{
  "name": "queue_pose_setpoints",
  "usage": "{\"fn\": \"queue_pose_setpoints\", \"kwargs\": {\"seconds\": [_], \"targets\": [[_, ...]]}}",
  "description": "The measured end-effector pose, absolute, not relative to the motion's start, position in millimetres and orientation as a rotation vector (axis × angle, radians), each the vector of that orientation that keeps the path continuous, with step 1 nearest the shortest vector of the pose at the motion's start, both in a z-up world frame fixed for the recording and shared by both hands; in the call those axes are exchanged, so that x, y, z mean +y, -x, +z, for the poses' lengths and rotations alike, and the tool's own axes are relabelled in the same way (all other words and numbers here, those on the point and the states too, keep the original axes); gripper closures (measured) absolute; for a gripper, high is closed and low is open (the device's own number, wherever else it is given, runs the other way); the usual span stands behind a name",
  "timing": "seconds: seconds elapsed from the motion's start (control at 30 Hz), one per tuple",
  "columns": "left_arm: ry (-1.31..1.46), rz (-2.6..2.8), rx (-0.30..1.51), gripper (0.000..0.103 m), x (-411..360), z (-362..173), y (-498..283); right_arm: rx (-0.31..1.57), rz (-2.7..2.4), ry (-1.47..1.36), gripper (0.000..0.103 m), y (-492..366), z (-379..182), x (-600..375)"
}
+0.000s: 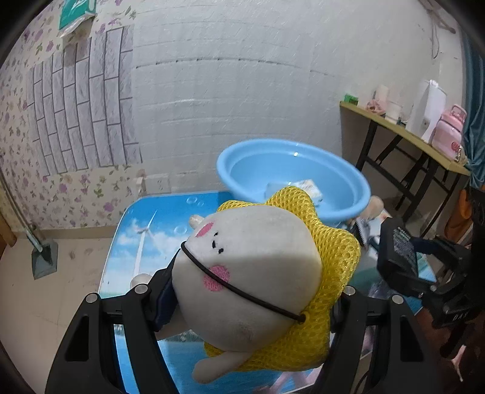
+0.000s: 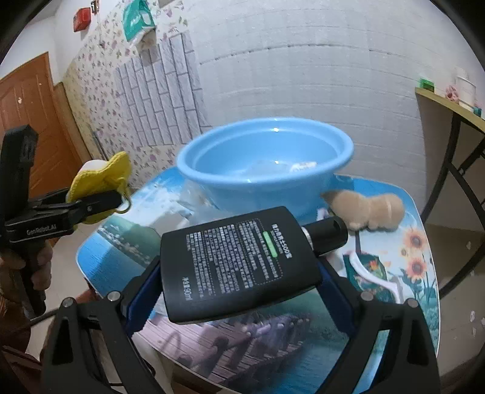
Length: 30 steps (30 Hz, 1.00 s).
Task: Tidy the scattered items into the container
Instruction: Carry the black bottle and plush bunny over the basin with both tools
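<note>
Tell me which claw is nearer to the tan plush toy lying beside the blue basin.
Right. The right claw, shut on the black bottle, sits just short of the tan plush toy; the left claw, holding the white-and-yellow plush, is across the table.

Small table (image 2: 424, 242) with a printed scenic top: windmill and sky, pier, sunflowers at 3 o'clock. Wall behind is white brick-textured panels (image 1: 242, 91), a grey brick patch (image 1: 81, 115) and floral wallpaper (image 1: 18, 91) at 9 to 10 o'clock. Green tissue pack (image 1: 75, 12) hangs at 11 o'clock. Brown door (image 2: 27, 106) at 9 o'clock in the right view. Side table (image 1: 403, 133) at 2 to 3 o'clock holds a white kettle (image 1: 427, 109), pink bottle (image 1: 448, 130), green box (image 1: 351, 98) and a cup. Dustpan (image 1: 44, 257) on the tile floor at 8 o'clock.
</note>
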<state>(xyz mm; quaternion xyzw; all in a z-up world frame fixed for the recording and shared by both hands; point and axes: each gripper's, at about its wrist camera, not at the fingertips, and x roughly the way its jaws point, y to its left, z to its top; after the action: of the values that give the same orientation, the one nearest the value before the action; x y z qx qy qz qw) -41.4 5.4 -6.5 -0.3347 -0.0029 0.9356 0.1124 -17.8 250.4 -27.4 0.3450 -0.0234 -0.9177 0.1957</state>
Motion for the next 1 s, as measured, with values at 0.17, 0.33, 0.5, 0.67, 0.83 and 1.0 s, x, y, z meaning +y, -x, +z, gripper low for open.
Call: {"fn": "queue_pose_setpoints", "kwargs": {"seconds": [0.17, 0.33, 0.5, 0.67, 0.83, 1.0], "targets": [[0.959, 2.747, 0.039, 0.03, 20, 7, 51, -0.074, -2.569, -0.893, 0.008, 16, -13, 252], [0.949, 2.721, 0.051, 0.03, 36, 15, 66, -0.078, -2.545, -0.845, 0.008, 22, -2, 254], [0.954, 2.7, 0.055, 0.03, 50, 17, 84, -0.055, -2.533, -0.802, 0.008, 36, 8, 252], [0.958, 2.685, 0.09, 0.03, 63, 19, 111, -0.055, -2.533, -0.795, 0.008, 59, 9, 257], [0.965, 2.664, 0.108, 0.03, 75, 16, 138, -0.068, -2.53, -0.807, 0.008, 84, 5, 264], [0.985, 2.616, 0.126, 0.029, 86, 4, 158, -0.044, -2.532, -0.824, 0.008, 102, 0, 266]]}}
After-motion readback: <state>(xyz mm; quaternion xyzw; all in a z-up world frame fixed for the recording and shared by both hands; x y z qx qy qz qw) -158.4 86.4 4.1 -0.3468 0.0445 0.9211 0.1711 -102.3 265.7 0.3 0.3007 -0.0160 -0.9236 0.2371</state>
